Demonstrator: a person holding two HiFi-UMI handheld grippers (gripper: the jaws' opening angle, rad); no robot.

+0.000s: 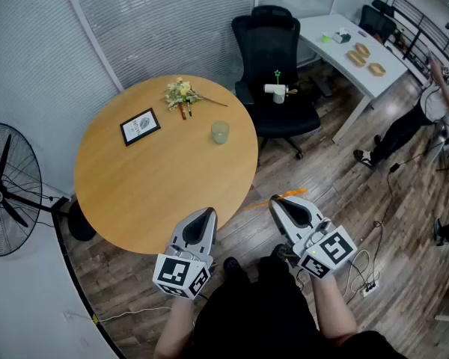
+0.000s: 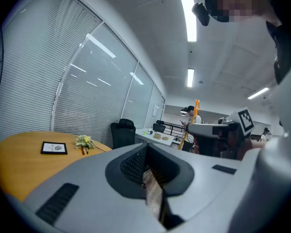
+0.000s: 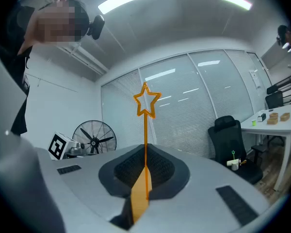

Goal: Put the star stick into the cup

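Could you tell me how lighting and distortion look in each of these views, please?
Head view: even, soft lighting, mild wide-angle bowing at the blinds. Left gripper view: strong fisheye curve, ceiling light strip blown out. Right gripper view: dark vignette corners, star stick in sharp focus.

The star stick (image 3: 146,103) is bright orange. The left hand-held gripper (image 1: 206,214) and the right hand-held gripper (image 1: 278,202) are pale grey with black pads and black-and-white square markers. The round desk (image 1: 157,185) is honey-coloured wood. The cup (image 1: 220,132) is pale green, the picture frame (image 1: 140,126) and the chair (image 1: 273,43) are black, and the floor (image 1: 344,200) is brown planks.
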